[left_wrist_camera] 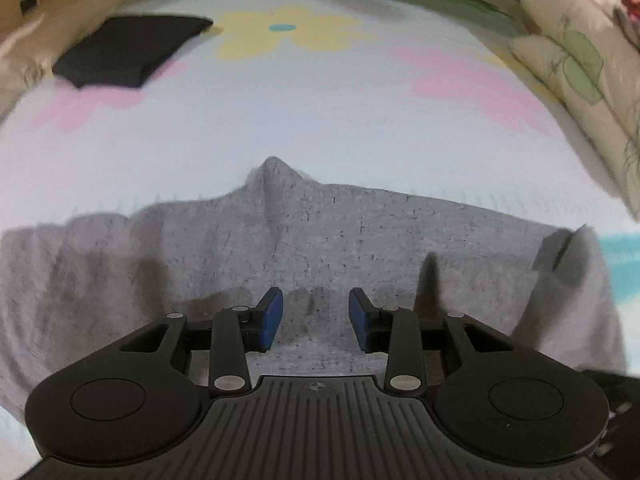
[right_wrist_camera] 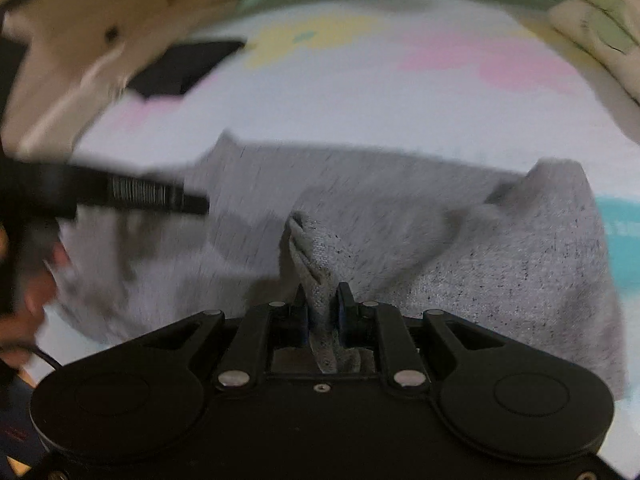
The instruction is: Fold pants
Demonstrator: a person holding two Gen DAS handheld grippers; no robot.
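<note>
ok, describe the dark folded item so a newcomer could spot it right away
Start at the flower-print bed sheet. Past the grey pants spread in the foreground, look to the far left corner by the pale wall: the folded black garment lies on a pink flower. It is the only dark, compact thing on the sheet.

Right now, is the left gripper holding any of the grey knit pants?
No: the left gripper has its blue-padded fingers apart above the grey knit pants, nothing between them.

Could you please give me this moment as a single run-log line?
task: fold pants | left gripper: open, empty, above grey pants | right gripper: pinching pants fold | surface: floral sheet | nearby: folded black garment
</note>
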